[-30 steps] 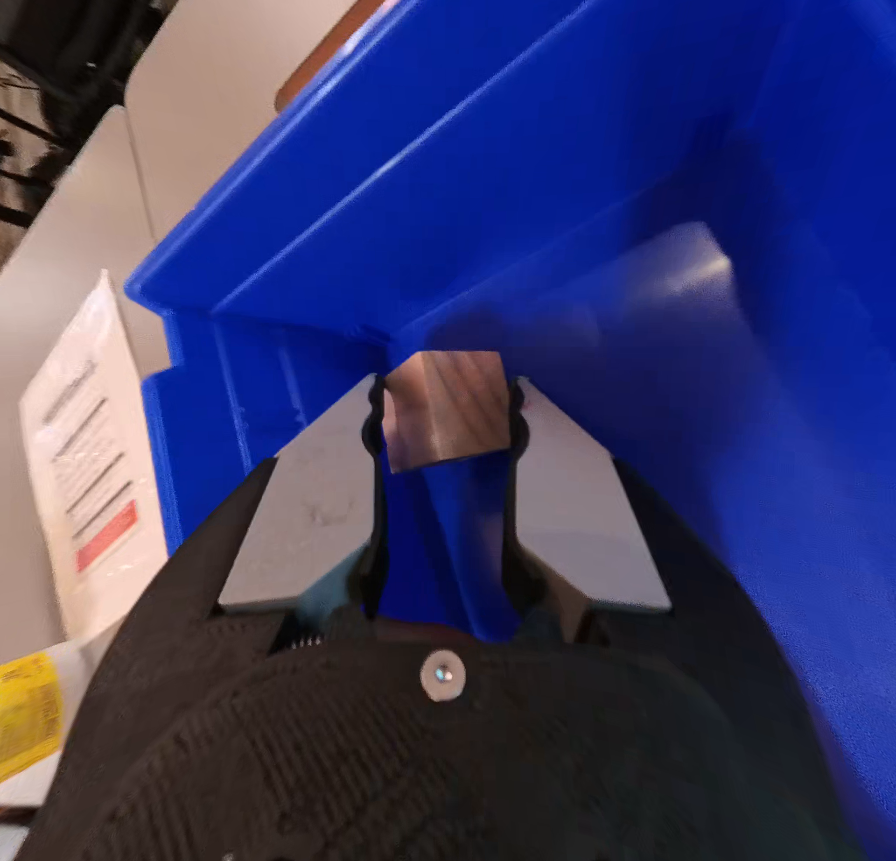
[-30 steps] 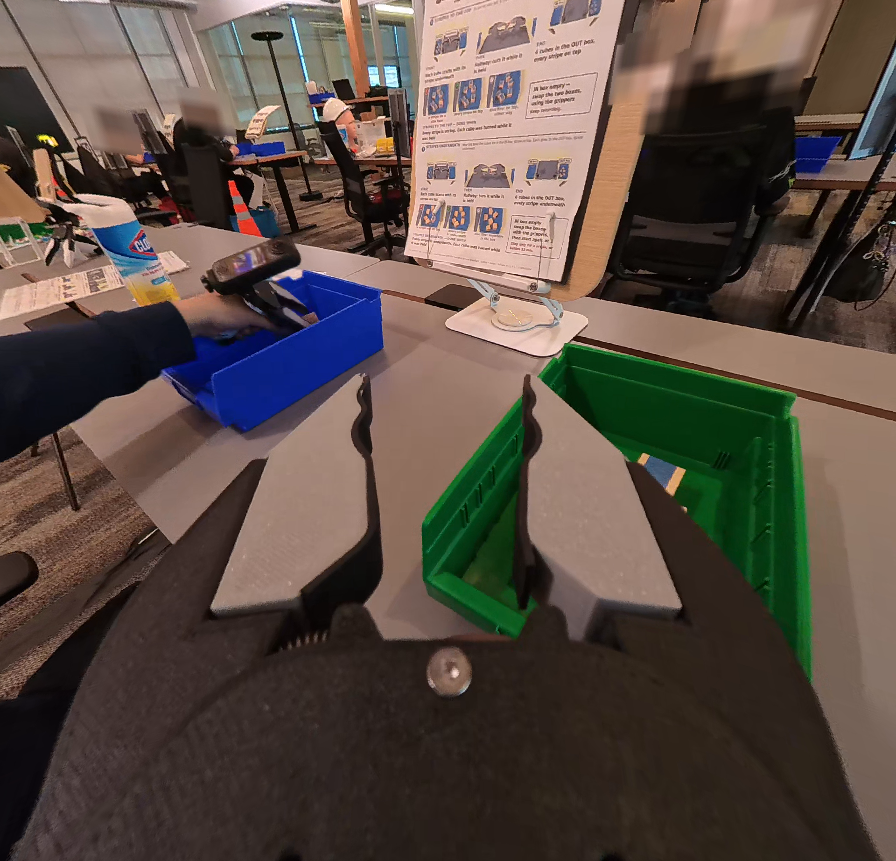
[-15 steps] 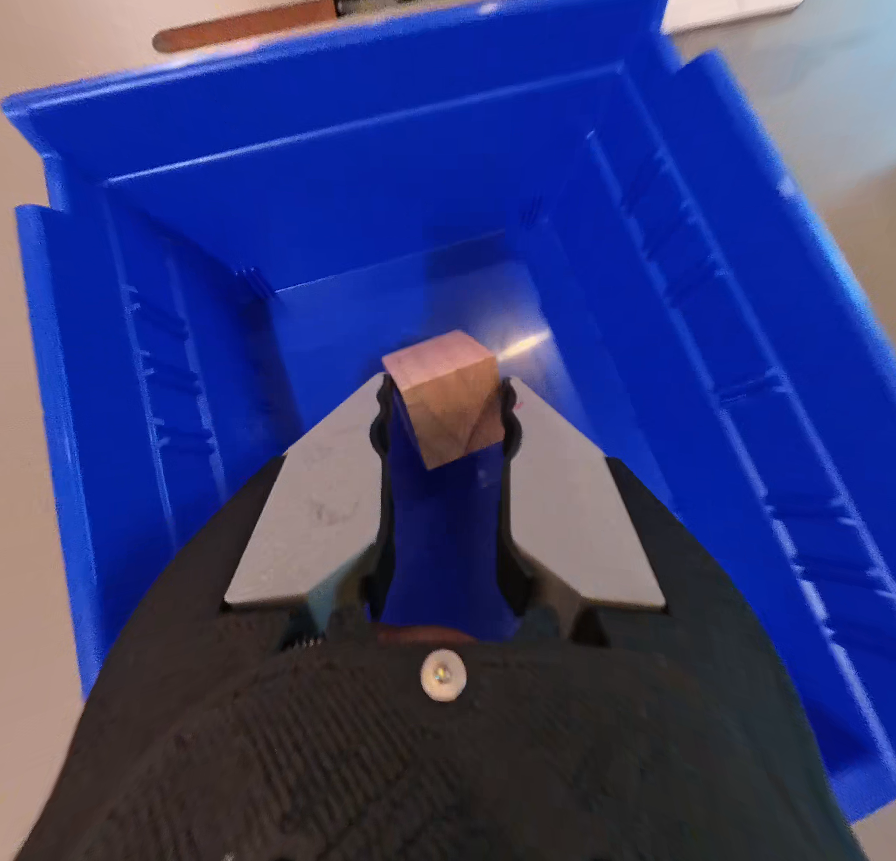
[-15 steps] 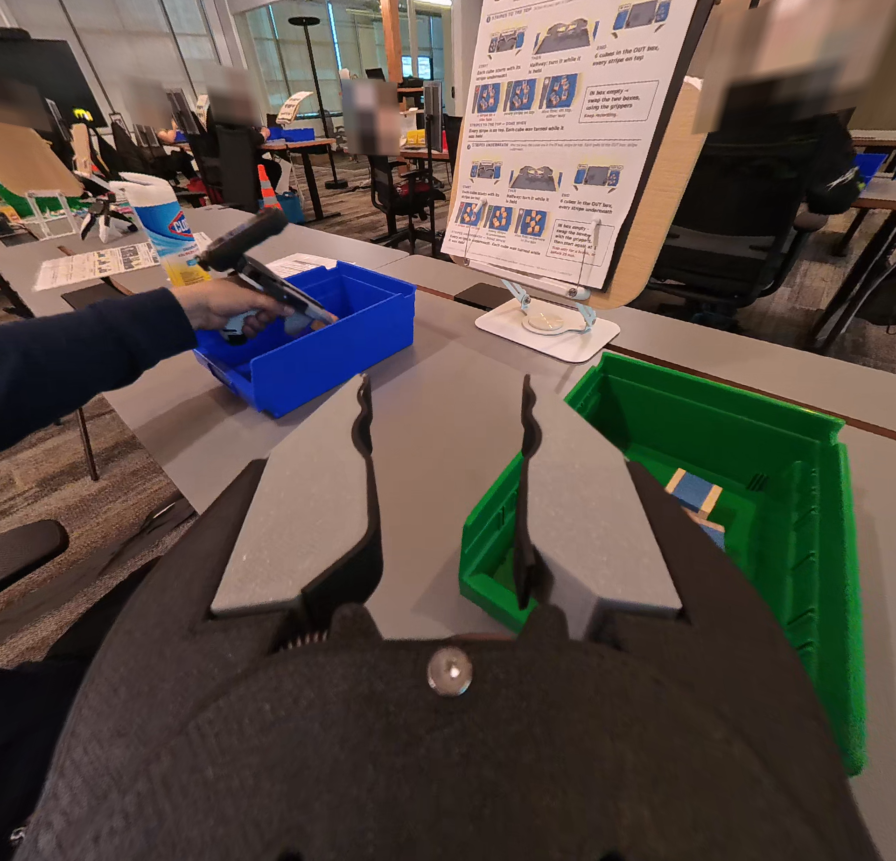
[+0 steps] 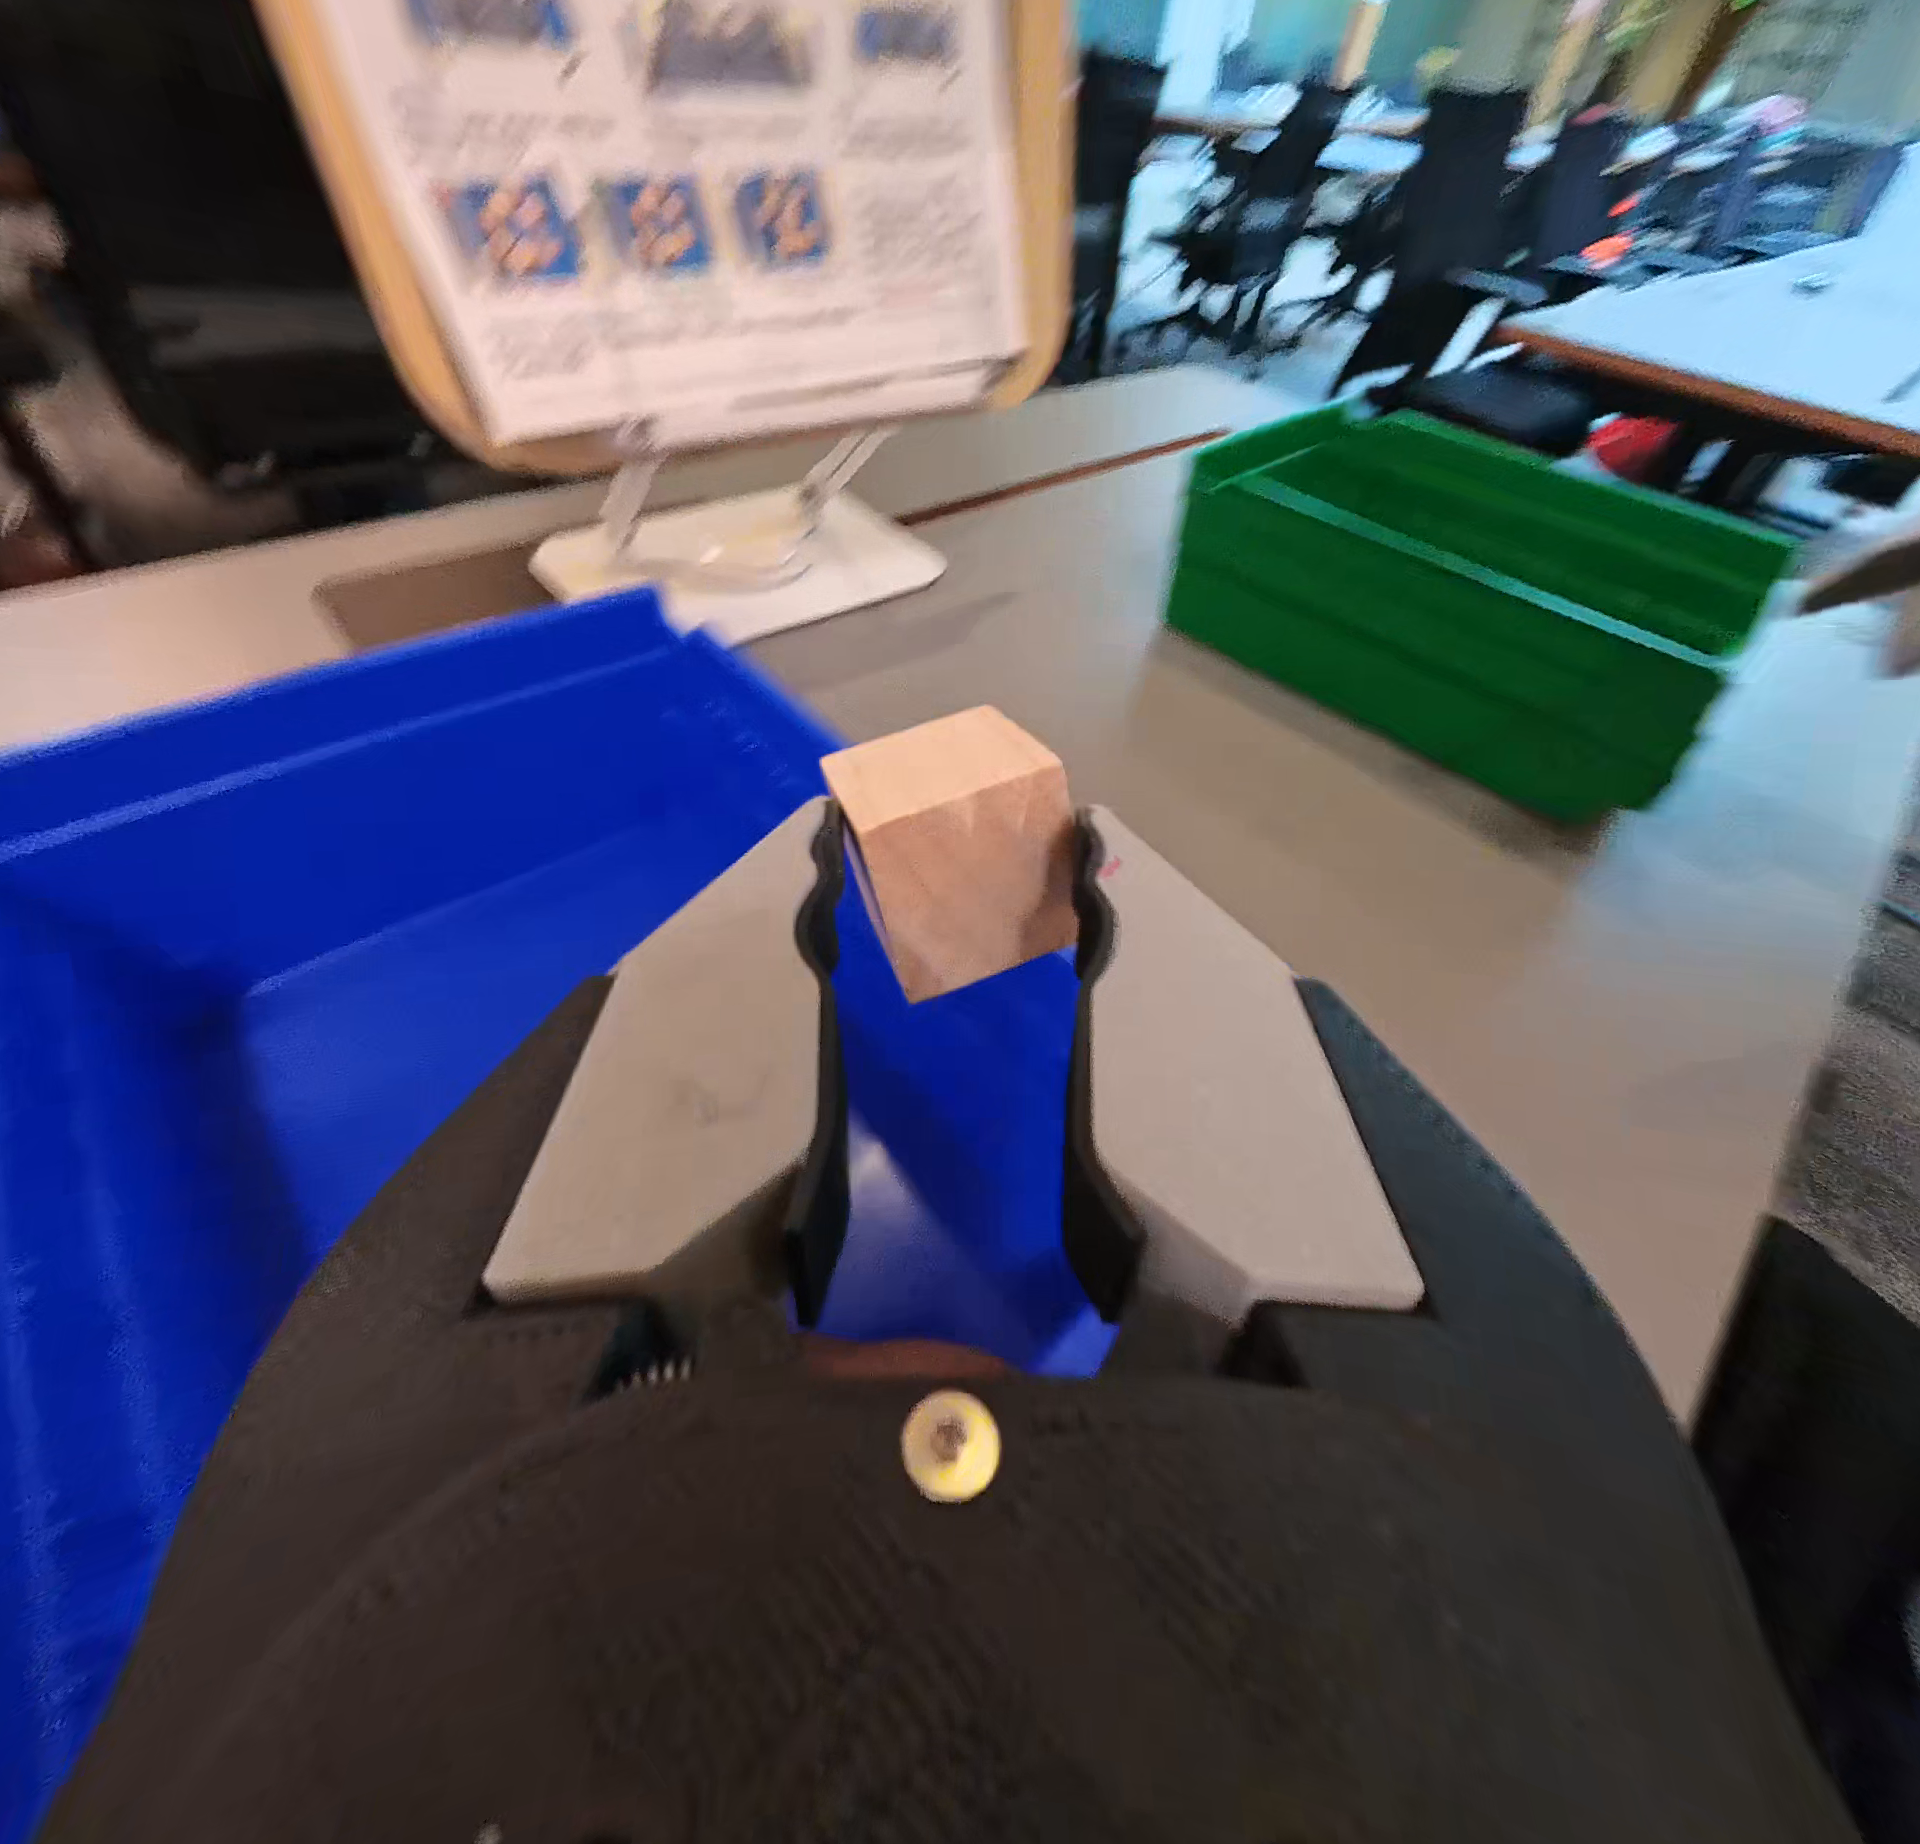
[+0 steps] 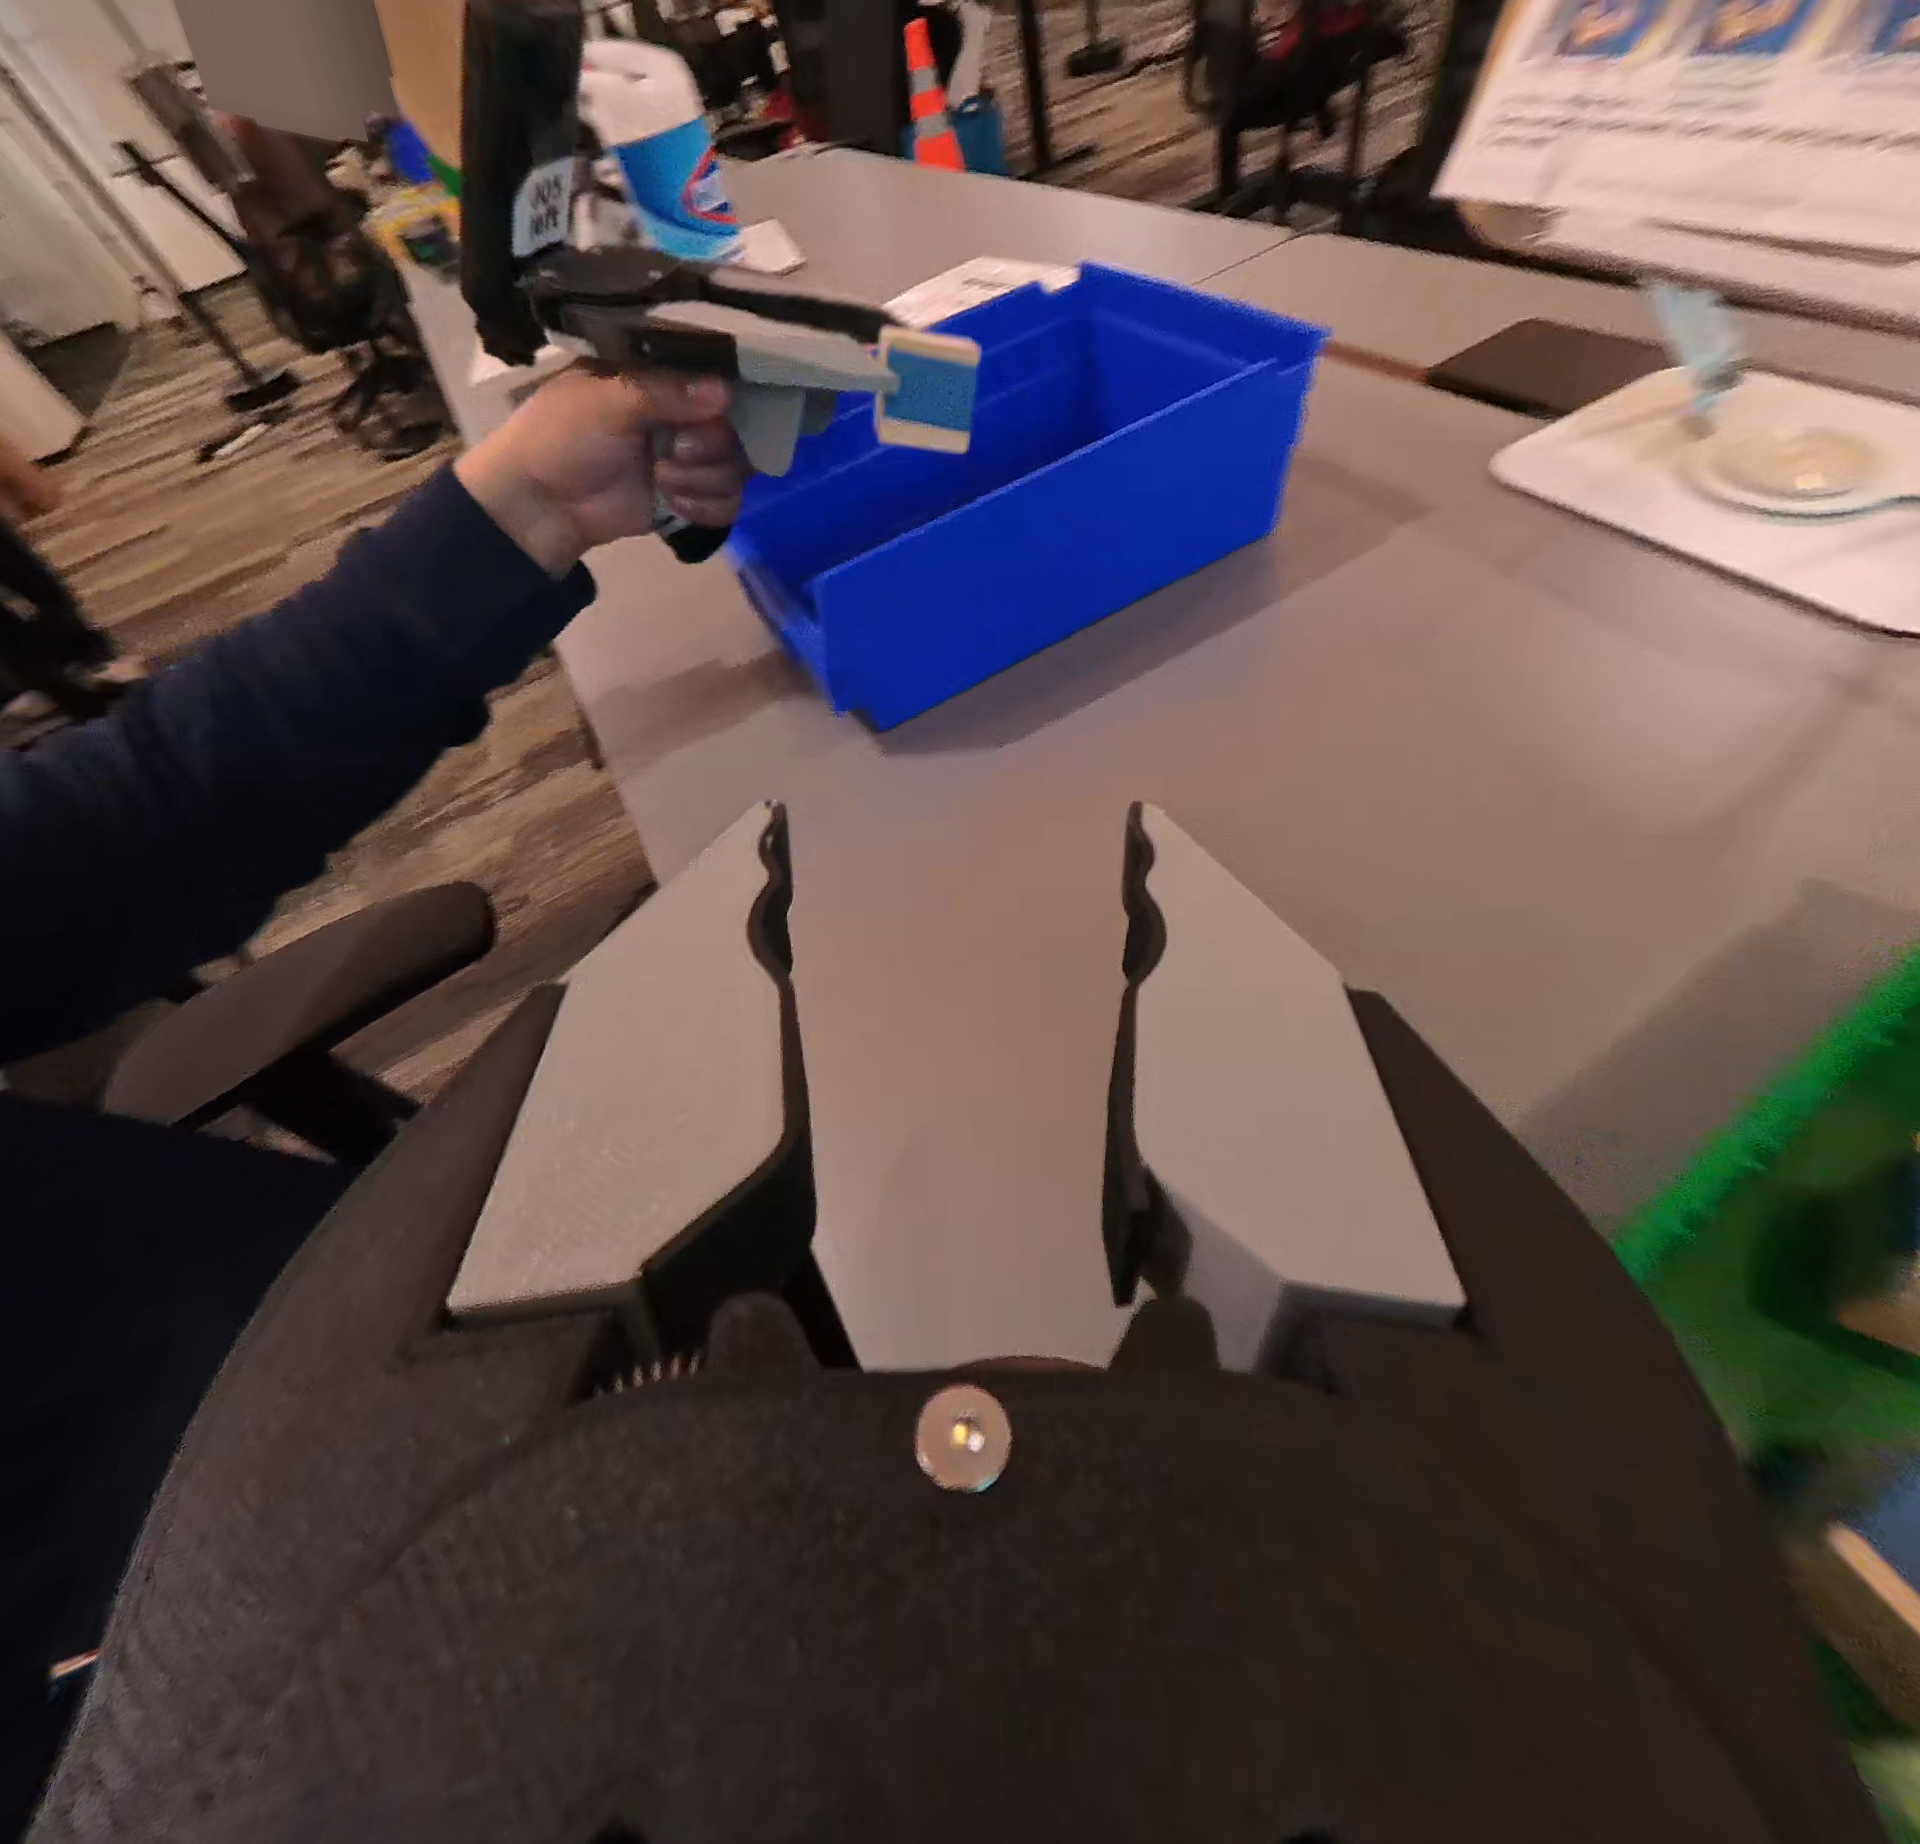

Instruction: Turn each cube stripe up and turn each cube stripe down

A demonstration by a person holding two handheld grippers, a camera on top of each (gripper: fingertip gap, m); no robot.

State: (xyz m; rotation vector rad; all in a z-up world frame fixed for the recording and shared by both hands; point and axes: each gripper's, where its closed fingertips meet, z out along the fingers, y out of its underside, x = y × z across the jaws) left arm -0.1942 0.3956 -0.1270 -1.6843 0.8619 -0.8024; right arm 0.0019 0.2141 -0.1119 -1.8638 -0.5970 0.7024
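My left gripper [image 5: 954, 838] is shut on a wooden cube [image 5: 961, 859] and holds it in the air above the right end of the blue bin [image 5: 312, 838]. The faces toward this camera are plain wood. In the right wrist view the same cube [image 6: 927, 388] shows a blue stripe on the side facing that camera, held over the blue bin [image 6: 1049, 537]. My right gripper [image 6: 954, 838] is open and empty above the grey table, with the green bin [image 6: 1787, 1171] blurred at its right. The green bin [image 5: 1455, 589] stands farther right on the table.
An instruction board on a white stand [image 5: 727, 547] stands behind the bins. The grey table [image 6: 1351, 755] lies between the bins. A wipes canister [image 6: 675, 173] stands on the far table. A black chair [image 6: 301, 994] is by the table's left edge.
My left gripper has lifted the cube out of the blue bin and tilted up to level. My right gripper has swung left, away from the green bin, and stays open.
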